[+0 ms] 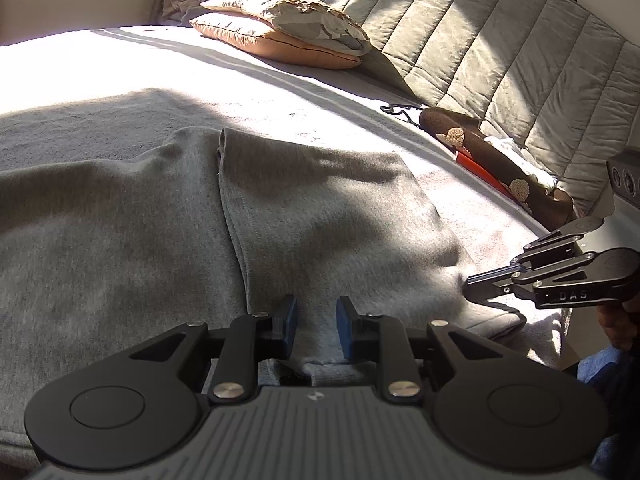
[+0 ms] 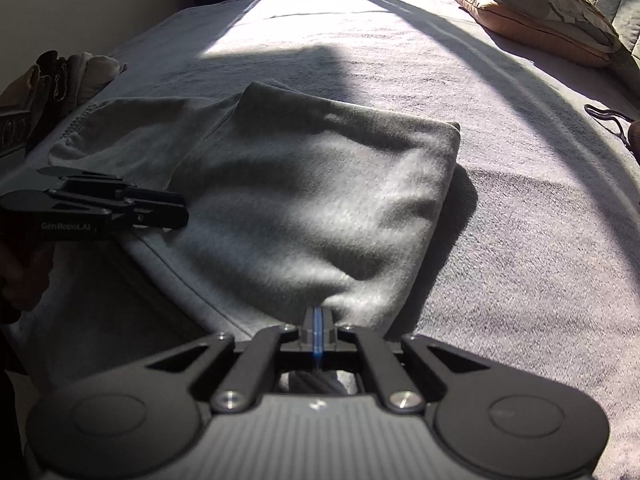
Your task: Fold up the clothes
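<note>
A grey garment [image 2: 312, 200] lies partly folded near the bed's [image 2: 520, 240] front edge, where the right gripper [image 2: 317, 322] has its fingers pressed together on the cloth's near hem, while the left gripper [image 1: 317, 328] hovers over the hem, jaws parted and empty.

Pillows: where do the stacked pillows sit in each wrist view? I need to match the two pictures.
Left wrist view: pillows at top centre, on the bed's far side against the quilted backrest.
Right wrist view: pillows in the top right corner.
Shared landmark: the grey garment lies in the middle of both views, nearer than the pillows.
</note>
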{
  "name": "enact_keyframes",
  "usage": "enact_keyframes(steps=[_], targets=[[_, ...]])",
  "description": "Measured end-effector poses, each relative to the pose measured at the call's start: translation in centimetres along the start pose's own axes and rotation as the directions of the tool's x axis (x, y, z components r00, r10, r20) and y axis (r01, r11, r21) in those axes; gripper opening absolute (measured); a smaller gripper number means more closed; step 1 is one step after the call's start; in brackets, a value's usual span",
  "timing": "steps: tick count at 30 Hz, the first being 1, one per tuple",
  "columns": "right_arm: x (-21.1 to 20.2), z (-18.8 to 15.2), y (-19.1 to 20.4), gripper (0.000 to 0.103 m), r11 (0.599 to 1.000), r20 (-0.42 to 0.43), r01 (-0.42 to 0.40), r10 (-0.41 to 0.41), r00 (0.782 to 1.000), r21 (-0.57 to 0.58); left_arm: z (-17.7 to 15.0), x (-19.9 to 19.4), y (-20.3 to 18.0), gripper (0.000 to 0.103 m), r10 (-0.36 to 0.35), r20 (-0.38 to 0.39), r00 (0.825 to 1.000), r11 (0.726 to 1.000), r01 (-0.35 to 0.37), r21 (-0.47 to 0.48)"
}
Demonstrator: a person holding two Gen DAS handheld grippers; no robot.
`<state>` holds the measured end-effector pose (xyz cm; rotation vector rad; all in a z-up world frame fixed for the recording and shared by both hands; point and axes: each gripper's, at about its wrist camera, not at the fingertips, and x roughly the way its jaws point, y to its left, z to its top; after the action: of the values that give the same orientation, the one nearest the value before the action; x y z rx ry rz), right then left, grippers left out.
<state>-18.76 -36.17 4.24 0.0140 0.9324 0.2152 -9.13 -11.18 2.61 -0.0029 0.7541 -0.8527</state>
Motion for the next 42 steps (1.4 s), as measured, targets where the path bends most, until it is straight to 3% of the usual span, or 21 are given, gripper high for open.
enact_keyframes(steps=[5,20,42], targets=[[0.8,2.0,-0.9,0.004,0.996,0.034,0.086,-0.088,0.996,0.035,-0.1,-0.2,0.2,0.024,0.0,-0.001,1.0,1.0,0.0,-0.001],[4.7,5.9,-2.1,0.005,0.985,0.057,0.143,-0.148,0.987,0.096,0.0,-0.3,-0.2,0.025,0.001,-0.002,1.0,1.0,-0.001,0.004],[8.0,11.1,-3.7,0.006,0.928,0.088,0.304,-0.328,0.941,0.216,0.0,-0.4,-0.4,0.025,-0.006,-0.007,1.0,1.0,0.006,0.011]])
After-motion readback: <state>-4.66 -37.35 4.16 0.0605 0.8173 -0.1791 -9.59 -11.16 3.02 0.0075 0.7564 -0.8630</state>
